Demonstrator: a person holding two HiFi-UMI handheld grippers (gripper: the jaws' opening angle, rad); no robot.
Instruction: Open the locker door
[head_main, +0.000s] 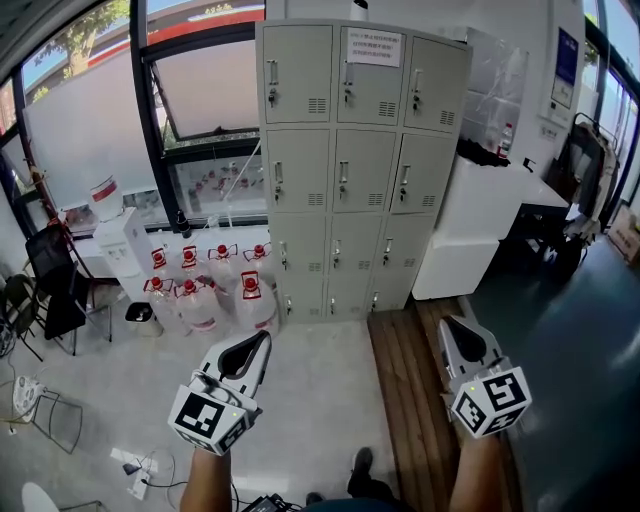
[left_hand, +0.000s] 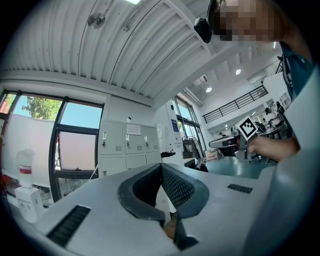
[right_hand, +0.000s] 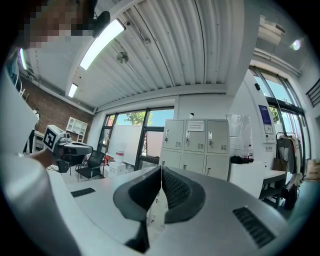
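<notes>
Holding the left gripper (head_main: 263, 342) and right gripper (head_main: 447, 326) level and aimed at the locker (head_main: 350, 170), you have both pinched fully together with nothing between the jaws, which I judge suits an approach, not a grasp yet. The locker stands well ahead against the wall, every door closed, handles on each door's left edge. Open floor lies between you and it; water jugs (head_main: 205, 295) crowd its left foot and a white cabinet (head_main: 470, 215) butts its right side, so go in straight.
</notes>
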